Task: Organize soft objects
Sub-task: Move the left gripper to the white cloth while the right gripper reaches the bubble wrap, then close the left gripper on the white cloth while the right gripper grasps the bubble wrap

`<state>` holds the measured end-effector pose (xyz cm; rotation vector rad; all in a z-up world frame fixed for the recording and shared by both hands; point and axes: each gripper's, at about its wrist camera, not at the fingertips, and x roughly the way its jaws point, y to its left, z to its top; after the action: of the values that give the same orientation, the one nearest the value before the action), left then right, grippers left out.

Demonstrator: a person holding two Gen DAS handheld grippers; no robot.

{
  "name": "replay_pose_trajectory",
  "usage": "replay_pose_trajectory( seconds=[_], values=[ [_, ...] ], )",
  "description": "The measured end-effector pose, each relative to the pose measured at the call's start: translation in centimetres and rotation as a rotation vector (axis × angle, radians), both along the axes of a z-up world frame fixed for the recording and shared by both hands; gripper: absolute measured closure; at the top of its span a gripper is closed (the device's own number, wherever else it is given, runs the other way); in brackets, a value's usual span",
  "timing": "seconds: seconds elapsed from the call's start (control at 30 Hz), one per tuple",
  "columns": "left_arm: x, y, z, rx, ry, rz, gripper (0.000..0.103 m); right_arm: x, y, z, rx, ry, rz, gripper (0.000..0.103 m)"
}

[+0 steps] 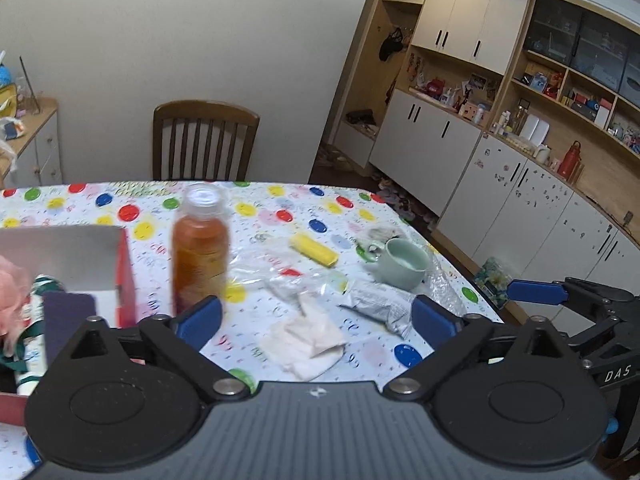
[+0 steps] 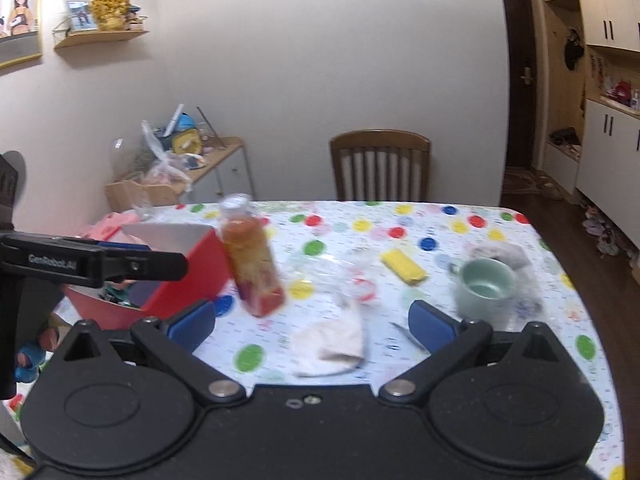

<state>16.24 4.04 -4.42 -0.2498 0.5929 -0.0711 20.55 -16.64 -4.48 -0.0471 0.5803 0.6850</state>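
crumpled white cloth [image 1: 308,340] flat on dotted tablecloth, near red box [image 1: 124,276]

Dim even indoor light, fisheye-bent edges, right view motion-blurred

Left of the white cloth [image 1: 306,340], your path meets a bottle [image 1: 200,248] and red box [image 1: 124,280]; right, a green cup [image 1: 404,262].

tablecloth [image 1: 280,200]: white, multicoloured dots
box [image 1: 124,276]: red, grey inside
bottle [image 1: 200,256]: orange liquid, clear cap
sponge [image 1: 314,250]: yellow
mug [image 1: 402,264]: pale green
cloth [image 1: 308,340]: white
pads [image 1: 200,320]: blue
chair [image 1: 204,140]: brown
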Motion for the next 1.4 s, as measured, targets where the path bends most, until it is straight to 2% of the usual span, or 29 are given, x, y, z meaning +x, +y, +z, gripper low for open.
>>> replay_pose_trajectory(
  seconds=[0.1, 0.23, 0.4, 0.63, 0.93, 1.23, 1.4],
  values=[
    [1.6, -1.7, -1.2, 0.018, 0.032, 0.033, 0.000, 1.4, -1.9, -0.9, -0.011, 0.010, -0.013, 0.000],
    [3.6, -3.0, -3.3, 0.000, 0.101, 0.081, 0.000, 3.6, -4.3, -2.4, -0.016, 0.037, -0.035, 0.000],
    [5.7, -4.4, -5.6, -0.065, 0.153, 0.115, 0.000, 6.2, -5.8, -4.4, -0.059, 0.043, -0.045, 0.002],
    [8.5, -7.0, -7.9, 0.010, 0.176, 0.127, 0.000, 10.2, -8.3, -7.3, -0.111, 0.057, -0.136, 0.002],
    [12.5, -8.3, -12.4, 0.079, 0.257, 0.125, 0.000, 15.7, -11.9, -11.8, -0.196, 0.141, -0.246, 0.005],
    [15.9, -7.6, -15.5, 0.074, 0.352, 0.165, 0.001, 19.6, -12.7, -14.9, -0.207, 0.247, -0.293, 0.012],
    [16.6, -7.5, -16.5, 0.069, 0.376, 0.170, 0.012, 20.5, -12.6, -15.9, -0.202, 0.293, -0.296, 0.020]
  ],
)
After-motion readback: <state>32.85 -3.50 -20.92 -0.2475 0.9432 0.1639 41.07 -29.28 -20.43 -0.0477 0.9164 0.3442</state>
